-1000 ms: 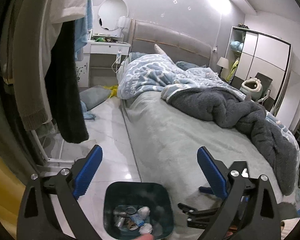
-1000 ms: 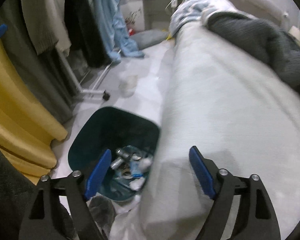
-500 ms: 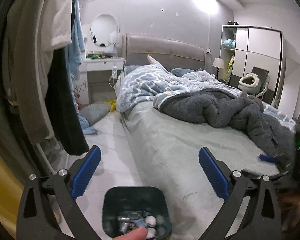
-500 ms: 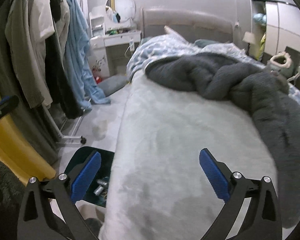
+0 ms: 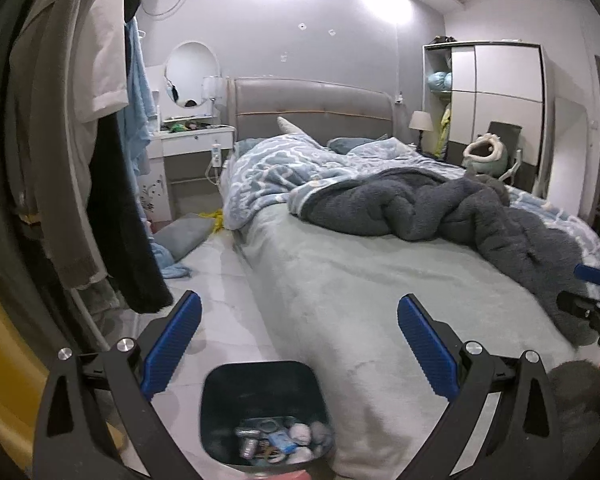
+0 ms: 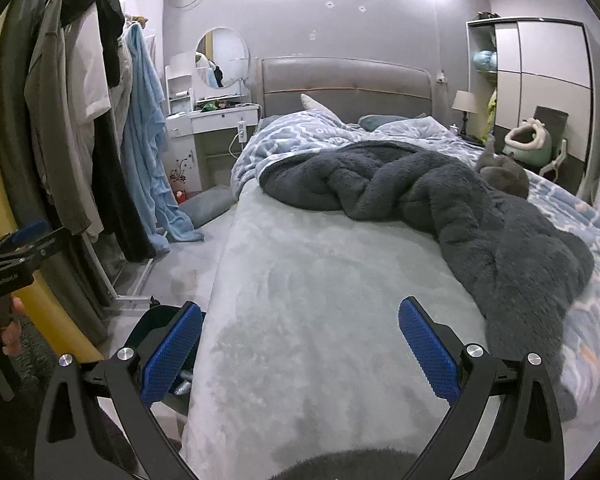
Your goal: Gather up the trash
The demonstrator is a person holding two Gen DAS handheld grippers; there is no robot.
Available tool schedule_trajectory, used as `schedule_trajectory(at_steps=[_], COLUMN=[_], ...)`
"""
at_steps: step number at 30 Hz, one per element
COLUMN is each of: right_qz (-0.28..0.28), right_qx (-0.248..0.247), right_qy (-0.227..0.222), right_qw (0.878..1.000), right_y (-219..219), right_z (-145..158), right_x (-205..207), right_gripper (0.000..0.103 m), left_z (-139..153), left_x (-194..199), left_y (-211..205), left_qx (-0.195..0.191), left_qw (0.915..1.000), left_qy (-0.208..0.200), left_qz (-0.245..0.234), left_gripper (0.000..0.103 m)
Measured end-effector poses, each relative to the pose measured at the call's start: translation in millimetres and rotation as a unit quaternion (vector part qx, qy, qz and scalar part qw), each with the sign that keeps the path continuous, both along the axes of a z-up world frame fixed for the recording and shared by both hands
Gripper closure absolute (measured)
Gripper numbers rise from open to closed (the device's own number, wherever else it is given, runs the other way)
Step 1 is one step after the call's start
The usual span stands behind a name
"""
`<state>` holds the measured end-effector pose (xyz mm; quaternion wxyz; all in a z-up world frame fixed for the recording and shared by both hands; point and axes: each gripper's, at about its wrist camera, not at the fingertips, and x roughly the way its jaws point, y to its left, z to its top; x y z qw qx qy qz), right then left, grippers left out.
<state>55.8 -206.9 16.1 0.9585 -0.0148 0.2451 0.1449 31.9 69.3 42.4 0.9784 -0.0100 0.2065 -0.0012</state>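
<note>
Beside bed (image 5: 380,280), trash bin (image 5: 260,392) sits below empty, spread left gripper (image 5: 298,344).

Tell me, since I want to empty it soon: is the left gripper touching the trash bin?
Apart. The left wrist view shows the left gripper open and empty, its blue fingers held above the floor, with the dark trash bin standing lower down between them, clear floor separating them.

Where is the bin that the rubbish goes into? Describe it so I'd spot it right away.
Start at the big bed with the grey blanket. Look down to the pale floor along its near left side, opposite the hanging clothes. The trash bin stands there against the bed's edge: a dark teal, square-mouthed tub, the only container on the floor, with cans and crumpled wrappers in its bottom.
</note>
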Motion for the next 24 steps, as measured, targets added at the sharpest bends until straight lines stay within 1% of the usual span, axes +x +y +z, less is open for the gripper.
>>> schedule_trajectory(at_steps=[4,7,9,12,17,24], right_qz=[-0.009,-0.010,-0.008,-0.001,0.013,0.012], right_qx=[0.007,0.015,0.020,0.018,0.012,0.012], right_qy=[-0.008,-0.019,-0.021,-0.020,-0.019,-0.018], right_qw=[1.000,1.000,1.000,1.000,1.000,1.000], right_y=[-13.9,-21.6,-23.5,-20.7,-15.4,-15.3], right_z=[-2.0,-1.3,-1.2,-2.4,-5.2,-6.5], right_x=[-6.6,-10.5,-10.2,-6.8,-3.5,-3.8], right_gripper=[0.003,0.003,0.003,0.003,0.003,0.003], left_z=[-1.5,-5.8,-8.0,-11.9,-17.7,-20.6], left_x=[-8.8,-11.3,-10.7,-9.6,-6.7,-5.4], left_y=[-13.7,-19.5,-23.2,-26.8,-23.5,-23.7], left_qx=[0.005,-0.001,0.002,0.010,0.013,0.021], left_qw=[0.9999,0.9998,0.9997,0.9997,0.9996,0.9993], left_qy=[-0.001,0.007,0.010,0.015,0.026,0.032], left_qz=[-0.014,-0.019,-0.020,-0.016,-0.001,0.001], left_gripper=[0.003,0.003,0.003,0.003,0.003,0.003])
